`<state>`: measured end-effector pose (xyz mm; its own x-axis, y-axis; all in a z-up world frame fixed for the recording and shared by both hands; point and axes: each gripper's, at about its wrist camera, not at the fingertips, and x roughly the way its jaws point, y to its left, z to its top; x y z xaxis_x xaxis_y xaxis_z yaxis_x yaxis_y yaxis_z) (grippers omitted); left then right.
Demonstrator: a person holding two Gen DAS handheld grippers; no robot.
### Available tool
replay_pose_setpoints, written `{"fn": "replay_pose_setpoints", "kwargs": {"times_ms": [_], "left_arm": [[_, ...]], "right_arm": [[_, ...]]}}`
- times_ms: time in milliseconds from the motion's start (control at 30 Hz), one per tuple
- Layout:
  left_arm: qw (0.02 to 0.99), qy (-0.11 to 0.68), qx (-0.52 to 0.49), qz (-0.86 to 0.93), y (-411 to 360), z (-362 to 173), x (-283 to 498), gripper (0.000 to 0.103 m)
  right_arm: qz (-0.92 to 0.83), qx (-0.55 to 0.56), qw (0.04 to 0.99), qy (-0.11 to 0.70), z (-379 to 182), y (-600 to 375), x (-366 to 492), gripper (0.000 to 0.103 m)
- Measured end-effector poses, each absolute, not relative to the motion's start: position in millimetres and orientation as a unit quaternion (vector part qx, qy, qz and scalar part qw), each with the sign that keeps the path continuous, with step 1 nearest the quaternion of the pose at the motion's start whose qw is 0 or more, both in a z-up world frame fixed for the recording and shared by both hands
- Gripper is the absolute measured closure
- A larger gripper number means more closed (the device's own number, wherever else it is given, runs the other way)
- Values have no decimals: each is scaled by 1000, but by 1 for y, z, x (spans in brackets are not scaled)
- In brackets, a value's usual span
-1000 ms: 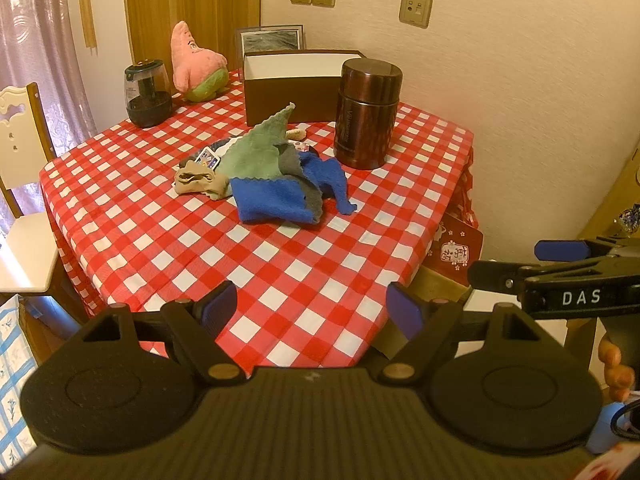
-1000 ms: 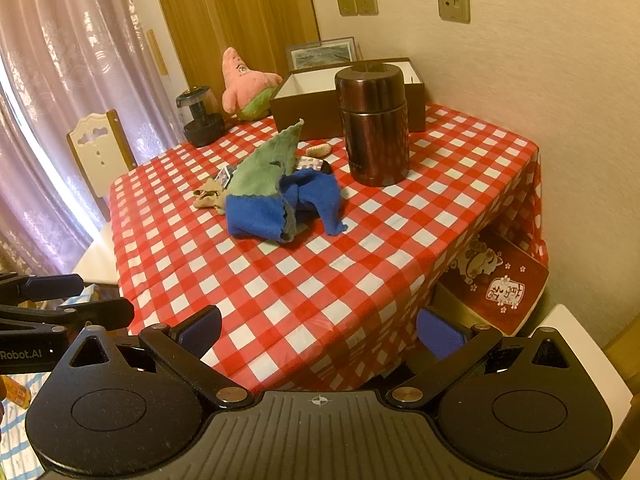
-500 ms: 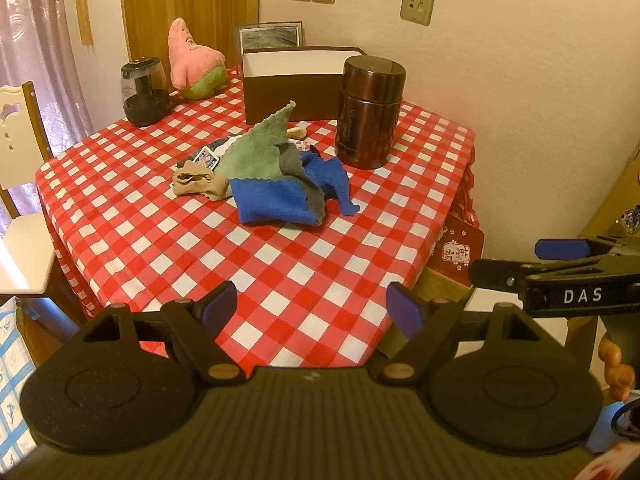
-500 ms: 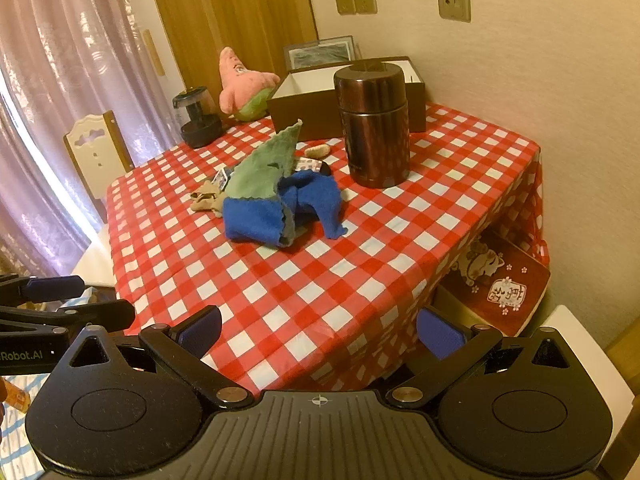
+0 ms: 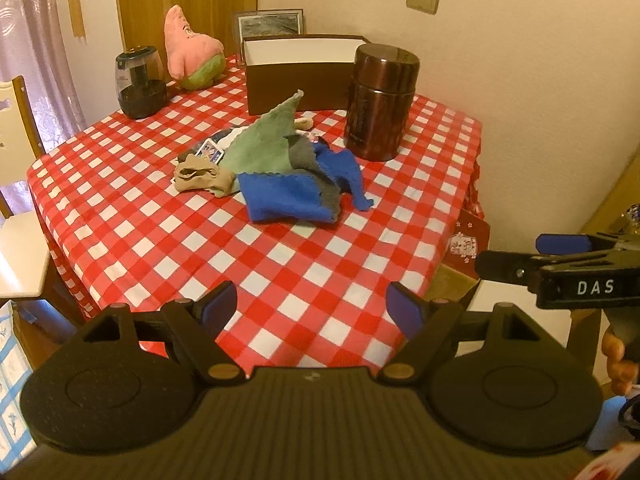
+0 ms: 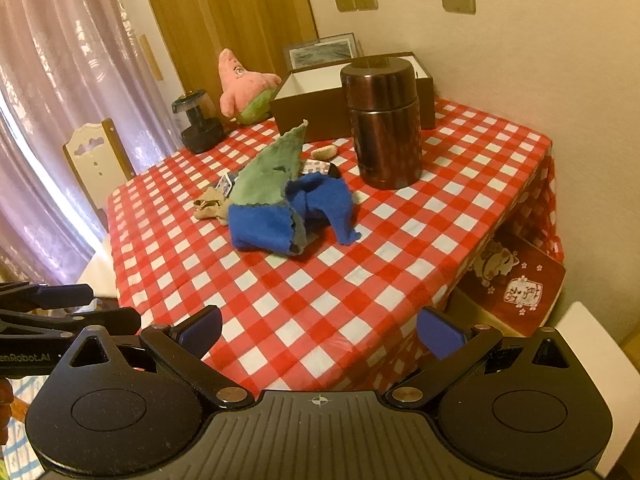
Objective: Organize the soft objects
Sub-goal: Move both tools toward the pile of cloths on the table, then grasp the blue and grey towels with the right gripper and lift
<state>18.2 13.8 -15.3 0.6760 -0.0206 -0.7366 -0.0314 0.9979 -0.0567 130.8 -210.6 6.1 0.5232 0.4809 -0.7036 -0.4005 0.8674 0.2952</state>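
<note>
A heap of soft cloths lies mid-table: a blue cloth (image 5: 286,200) (image 6: 262,226), a green cloth (image 5: 264,146) (image 6: 272,176) standing up in a peak, a grey cloth (image 5: 304,156) and a beige sock (image 5: 202,176) (image 6: 210,206). A pink starfish plush (image 5: 192,54) (image 6: 244,86) sits at the far edge beside an open brown box (image 5: 300,68) (image 6: 320,100). My left gripper (image 5: 312,306) and right gripper (image 6: 320,330) are both open and empty, above the table's near edge, well short of the heap.
A brown metal canister (image 5: 380,104) (image 6: 384,124) stands right of the heap. A dark jar (image 5: 140,80) is at the far left. Small cards (image 5: 212,154) lie under the cloths. A chair (image 5: 16,200) stands left; a red bag (image 6: 516,280) sits below the table's right side.
Both grippers have moved slightly closer to the table; the heap looks a little larger. Nothing on the table has moved.
</note>
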Motion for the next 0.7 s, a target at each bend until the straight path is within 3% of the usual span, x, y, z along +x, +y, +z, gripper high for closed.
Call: {"fn": "replay_pose_setpoints", "kwargs": {"times_ms": [700], "left_arm": [[905,423,-38,26,47,-44,69,23]], "right_arm": [[308,32,859,408,-25,-171,197,0]]}}
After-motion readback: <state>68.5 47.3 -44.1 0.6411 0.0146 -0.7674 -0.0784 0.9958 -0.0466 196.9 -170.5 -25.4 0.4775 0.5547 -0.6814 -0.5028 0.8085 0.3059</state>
